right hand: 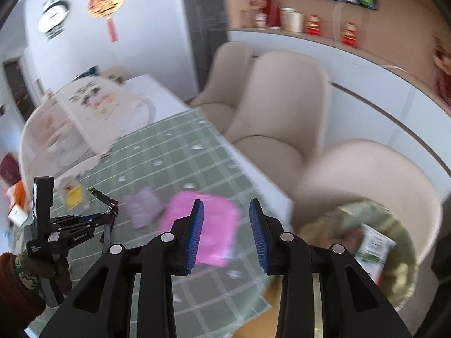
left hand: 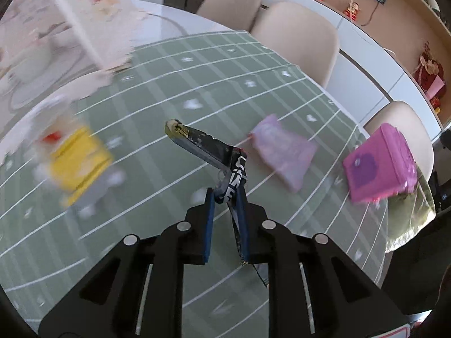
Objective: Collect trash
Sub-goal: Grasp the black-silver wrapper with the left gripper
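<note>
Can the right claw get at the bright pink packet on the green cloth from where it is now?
Probably yes. The right claw is open and empty, and the bright pink packet lies just ahead of it with nothing on top. The left claw, shut on a dark wrapper, is off to one side.

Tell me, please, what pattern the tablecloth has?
Green tablecloth with a white grid; clearest in the left wrist view.

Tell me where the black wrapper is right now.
The black wrapper is pinched in the left tongs, centre of the left wrist view, above the green tablecloth, between yellow packet and lilac packet.
</note>
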`<state>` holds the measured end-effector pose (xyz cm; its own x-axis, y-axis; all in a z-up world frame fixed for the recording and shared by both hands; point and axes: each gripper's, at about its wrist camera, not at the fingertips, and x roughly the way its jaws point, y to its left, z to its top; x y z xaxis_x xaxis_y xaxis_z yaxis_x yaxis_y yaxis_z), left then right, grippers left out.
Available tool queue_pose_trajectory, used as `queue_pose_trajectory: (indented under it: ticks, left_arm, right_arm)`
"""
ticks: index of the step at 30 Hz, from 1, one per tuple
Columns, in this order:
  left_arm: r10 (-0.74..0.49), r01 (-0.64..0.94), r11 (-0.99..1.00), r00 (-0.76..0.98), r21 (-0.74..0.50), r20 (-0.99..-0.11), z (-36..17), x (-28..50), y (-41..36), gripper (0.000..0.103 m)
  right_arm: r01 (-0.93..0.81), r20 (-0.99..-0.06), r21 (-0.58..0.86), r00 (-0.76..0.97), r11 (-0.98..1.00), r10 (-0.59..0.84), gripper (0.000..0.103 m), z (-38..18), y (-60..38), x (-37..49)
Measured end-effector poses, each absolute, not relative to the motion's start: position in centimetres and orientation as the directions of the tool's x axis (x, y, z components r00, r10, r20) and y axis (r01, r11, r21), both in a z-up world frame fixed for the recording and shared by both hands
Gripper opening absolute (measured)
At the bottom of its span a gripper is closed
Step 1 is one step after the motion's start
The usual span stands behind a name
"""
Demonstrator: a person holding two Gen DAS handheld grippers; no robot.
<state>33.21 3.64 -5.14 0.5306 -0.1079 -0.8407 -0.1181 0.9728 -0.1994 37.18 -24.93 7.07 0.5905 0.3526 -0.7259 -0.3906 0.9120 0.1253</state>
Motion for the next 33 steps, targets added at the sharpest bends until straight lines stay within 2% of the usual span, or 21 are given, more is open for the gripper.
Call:
queue_pose_trajectory:
  ticks: [3, 5, 7, 8, 11, 14, 18, 25, 33]
  left_arm:
    - [-0.093, -0.160, 0.965, 0.527, -0.206, -0.845, -5.0, 31.0, 5.7, 0.016]
    - [-0.067, -0.196, 0.961, 0.525, -0.197, -0.848, -4.9, 29.6, 6.8, 0.024]
    - [-0.052, -0.225, 0.954, 0.532, -0.200, -0.845, -4.7, 28.6, 7.5, 0.043]
    - [-0.050, -0.230, 0.952, 0.537, -0.203, -0.842, -4.6, 28.2, 7.7, 0.045]
    - [-0.027, -0.238, 0.953, 0.544, -0.186, -0.839, -3.8, 27.1, 8.2, 0.046]
    - [-0.034, -0.230, 0.954, 0.552, -0.191, -0.833, -3.3, 26.7, 8.4, 0.046]
    - [-0.060, -0.225, 0.949, 0.556, -0.220, -0.829, -3.3, 27.0, 9.0, 0.046]
    - [-0.103, -0.240, 0.928, 0.572, -0.286, -0.814, -3.5, 26.8, 10.1, 0.046]
    - [-0.084, -0.309, 0.901, 0.565, -0.305, -0.821, -4.3, 25.6, 12.3, 0.046]
  right_arm:
    - [-0.469, -0.744, 0.146, 0.529, 0.871, 0.409, 0.033, 6.3, -21.1, 37.4]
    - [-0.507, -0.759, 0.156, 0.487, 0.848, 0.431, 0.033, 5.4, -18.6, 37.7]
    - [-0.530, -0.777, 0.164, 0.450, 0.832, 0.440, 0.033, 4.3, -16.2, 38.2]
    - [-0.540, -0.788, 0.174, 0.425, 0.823, 0.445, 0.033, 3.5, -14.9, 38.5]
    - [-0.552, -0.819, 0.191, 0.367, 0.812, 0.442, 0.033, 1.5, -12.1, 39.4]
    - [-0.556, -0.838, 0.146, 0.370, 0.818, 0.401, 0.033, 0.3, -10.2, 40.3]
    - [-0.516, -0.868, 0.086, 0.380, 0.852, 0.318, 0.033, -1.1, -9.4, 43.4]
    - [-0.455, -0.916, 0.087, 0.314, 0.886, 0.251, 0.033, -4.3, -8.3, 47.4]
    - [-0.517, -0.916, 0.114, 0.275, 0.848, 0.291, 0.033, -5.6, -6.9, 43.9]
